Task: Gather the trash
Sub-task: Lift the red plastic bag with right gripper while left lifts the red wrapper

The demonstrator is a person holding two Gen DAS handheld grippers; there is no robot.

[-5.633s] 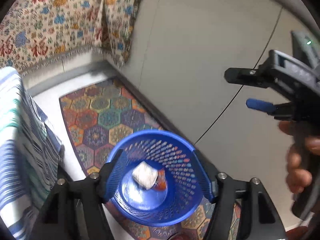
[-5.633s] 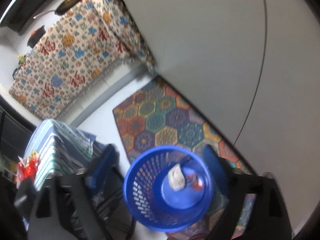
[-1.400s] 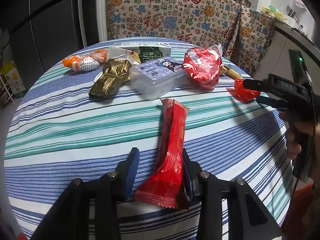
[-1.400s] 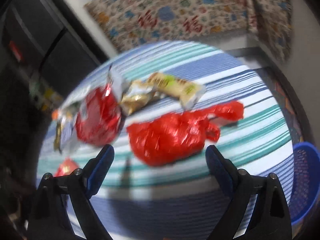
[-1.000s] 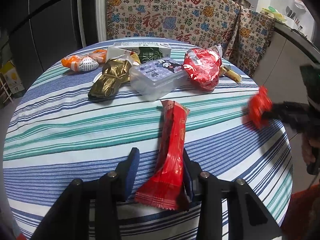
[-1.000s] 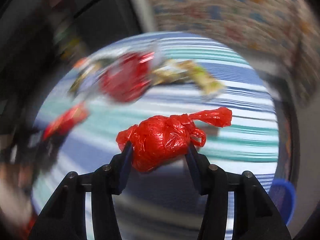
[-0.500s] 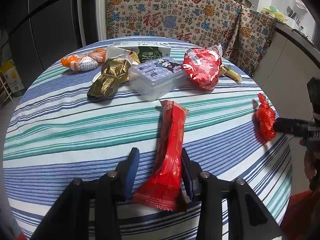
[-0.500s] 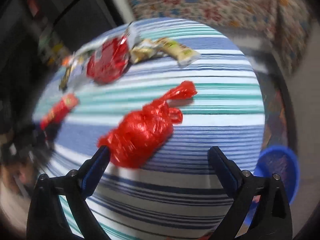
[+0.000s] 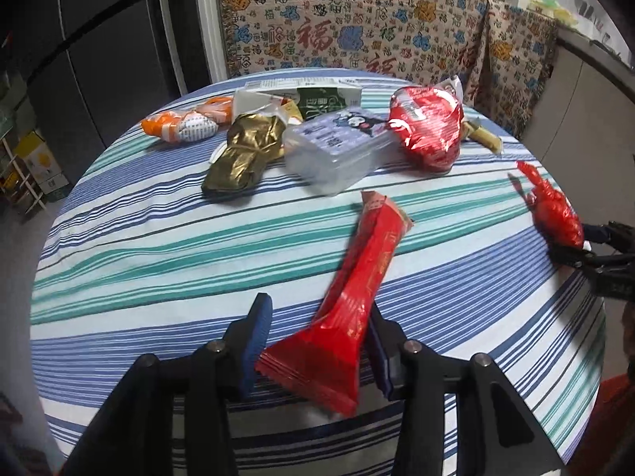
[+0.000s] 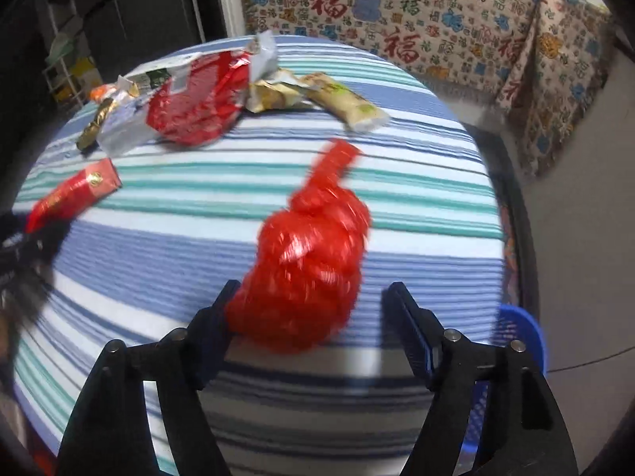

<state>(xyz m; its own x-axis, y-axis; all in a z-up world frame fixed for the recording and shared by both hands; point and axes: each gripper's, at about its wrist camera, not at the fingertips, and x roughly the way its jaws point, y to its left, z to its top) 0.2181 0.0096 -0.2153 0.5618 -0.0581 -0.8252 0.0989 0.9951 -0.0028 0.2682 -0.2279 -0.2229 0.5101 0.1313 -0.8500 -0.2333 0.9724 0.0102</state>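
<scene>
Striped cloth [image 9: 158,246] covers a round table before a patterned drape [image 9: 357,27]; the right gripper [image 10: 313,317], its jaws just closing, straddles the red bag [image 10: 313,261], re-gripping it after a drop. The left gripper [image 9: 317,341] pinches a red wrapper [image 9: 357,289]; a blue basket [image 10: 520,333] sits lower right
</scene>
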